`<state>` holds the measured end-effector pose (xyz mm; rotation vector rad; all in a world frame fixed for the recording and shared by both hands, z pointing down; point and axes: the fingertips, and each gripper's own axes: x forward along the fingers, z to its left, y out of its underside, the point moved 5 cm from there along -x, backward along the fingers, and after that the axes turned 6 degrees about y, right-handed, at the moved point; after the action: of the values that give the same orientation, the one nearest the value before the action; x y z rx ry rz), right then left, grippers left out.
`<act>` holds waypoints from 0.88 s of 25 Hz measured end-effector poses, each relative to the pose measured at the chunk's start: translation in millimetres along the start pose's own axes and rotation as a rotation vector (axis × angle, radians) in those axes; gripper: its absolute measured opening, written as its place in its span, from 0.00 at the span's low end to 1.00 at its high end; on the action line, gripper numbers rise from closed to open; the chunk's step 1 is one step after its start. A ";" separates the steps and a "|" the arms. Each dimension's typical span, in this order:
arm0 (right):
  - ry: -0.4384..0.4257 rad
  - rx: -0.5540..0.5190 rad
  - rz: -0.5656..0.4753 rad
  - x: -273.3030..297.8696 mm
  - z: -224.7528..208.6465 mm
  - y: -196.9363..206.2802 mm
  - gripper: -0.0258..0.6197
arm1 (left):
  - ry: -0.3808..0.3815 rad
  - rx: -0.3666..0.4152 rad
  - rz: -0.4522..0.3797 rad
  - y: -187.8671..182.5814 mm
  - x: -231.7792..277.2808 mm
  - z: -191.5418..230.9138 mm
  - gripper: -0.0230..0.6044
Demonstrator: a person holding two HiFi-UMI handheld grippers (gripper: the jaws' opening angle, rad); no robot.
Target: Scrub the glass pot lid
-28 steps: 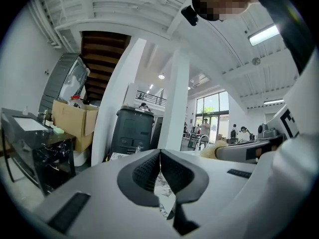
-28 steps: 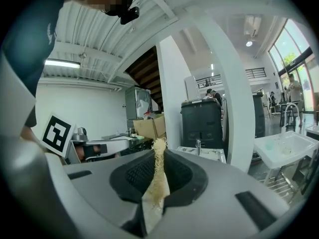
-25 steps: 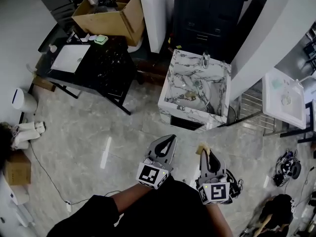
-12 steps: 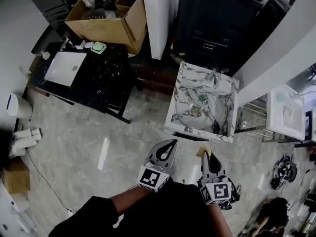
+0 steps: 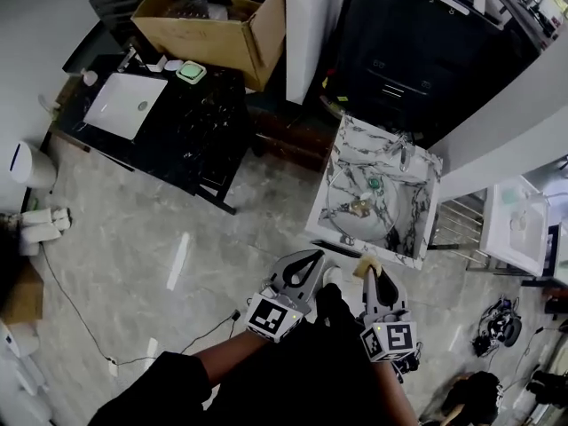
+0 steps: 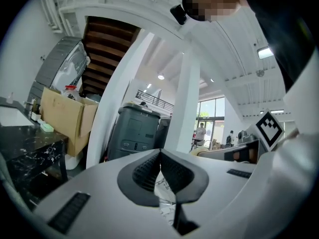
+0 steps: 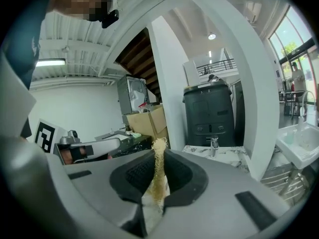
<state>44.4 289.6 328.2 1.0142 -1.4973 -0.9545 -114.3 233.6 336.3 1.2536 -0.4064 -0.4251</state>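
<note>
The glass pot lid (image 5: 352, 209) lies in the basin of a marble sink unit (image 5: 417, 224) ahead, with a small green item (image 5: 374, 185) beside it. Both grippers hang in front of me, short of the sink and above the floor. My left gripper (image 5: 311, 256) is shut with nothing between its pads (image 6: 159, 153). My right gripper (image 5: 372, 272) is shut on a tan fibrous scrub pad (image 5: 364, 265), which sticks up past the jaw tips (image 7: 159, 171). The right gripper view shows the marble counter (image 7: 227, 154) and its faucet (image 7: 214, 144) ahead.
A black table (image 5: 191, 122) with a white basin (image 5: 124, 105) and a cardboard box (image 5: 213, 16) stand at the left. A white column (image 5: 306, 25) and a dark cabinet (image 5: 417, 51) are behind the sink. Another white sink (image 5: 510, 229) is at the right. A cable (image 5: 80, 309) crosses the floor.
The marble sink has come closer and shifted right in the head view as I walk towards it. Both grippers stay shut, the right one still on the scrub pad.
</note>
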 end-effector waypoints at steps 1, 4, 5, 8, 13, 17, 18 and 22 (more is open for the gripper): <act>-0.012 -0.011 0.001 3.9 0.2 0.0 0.13 | -0.007 -0.012 -0.005 0.9 -1.4 -1.5 0.06; -0.048 -0.047 0.015 18.0 -1.2 0.8 0.13 | -0.042 -0.026 0.014 6.5 -2.6 -2.9 0.06; -0.063 -0.054 0.020 22.5 -3.3 0.9 0.13 | -0.051 -0.025 0.021 9.0 -1.5 -3.0 0.06; -0.110 -0.054 0.032 38.3 -16.0 0.4 0.13 | -0.090 -0.015 0.031 14.2 6.7 -1.4 0.06; -0.173 -0.042 0.038 77.1 -49.0 -2.4 0.13 | -0.211 0.000 0.018 2.7 31.5 19.4 0.06; -0.224 -0.005 0.065 109.0 -76.5 -1.0 0.13 | -0.285 0.009 0.017 -0.5 61.3 32.8 0.06; -0.242 0.001 0.074 116.4 -82.5 0.0 0.13 | -0.297 0.005 0.011 -0.3 69.6 33.1 0.06; -0.322 0.012 0.133 147.4 -102.1 10.1 0.13 | -0.352 0.011 0.030 10.3 100.8 32.6 0.06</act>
<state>129.7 148.0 398.3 0.7832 -1.8132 -1.0495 -44.2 157.4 360.9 1.1827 -0.7254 -0.6215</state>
